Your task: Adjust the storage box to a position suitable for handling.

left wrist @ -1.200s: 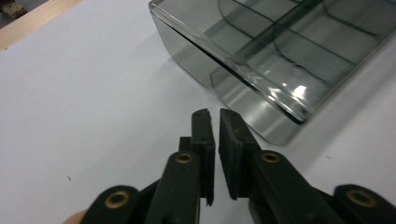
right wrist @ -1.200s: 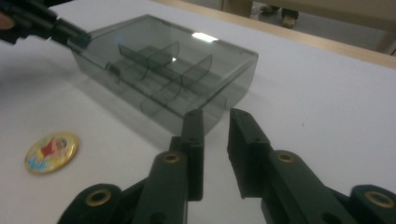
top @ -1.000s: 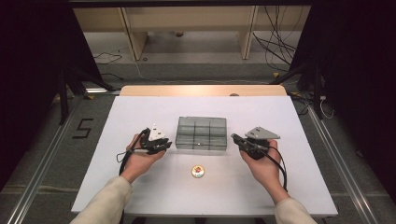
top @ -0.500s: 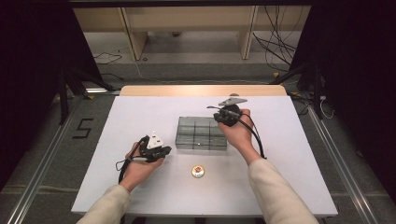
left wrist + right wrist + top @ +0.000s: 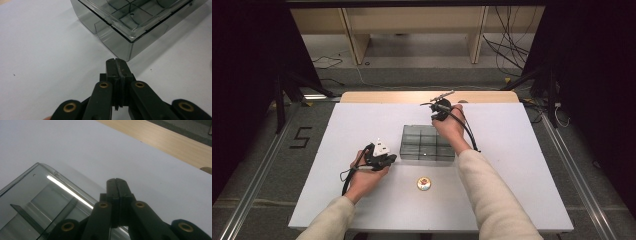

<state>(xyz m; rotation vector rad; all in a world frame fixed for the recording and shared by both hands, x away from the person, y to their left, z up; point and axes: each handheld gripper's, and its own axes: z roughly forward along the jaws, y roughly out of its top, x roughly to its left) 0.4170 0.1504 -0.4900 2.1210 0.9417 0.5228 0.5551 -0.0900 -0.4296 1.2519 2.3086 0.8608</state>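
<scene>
While both claws are closed, left claw (image 5: 116,65) near clear box (image 5: 130,22), right claw (image 5: 117,185) above it

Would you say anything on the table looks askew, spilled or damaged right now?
Nothing stands out: the clear box sits flat and square on the white table, and the small round piece lies alone in front of it.

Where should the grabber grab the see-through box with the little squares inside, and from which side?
Probably a side wall. The clear box lies flat and low, its divided top too broad for the jaws, so its thin upright walls look like the graspable part. The left gripper, shut now, points at the near left corner: open it and come in from the left, one jaw inside the wall if the top is open.
</scene>
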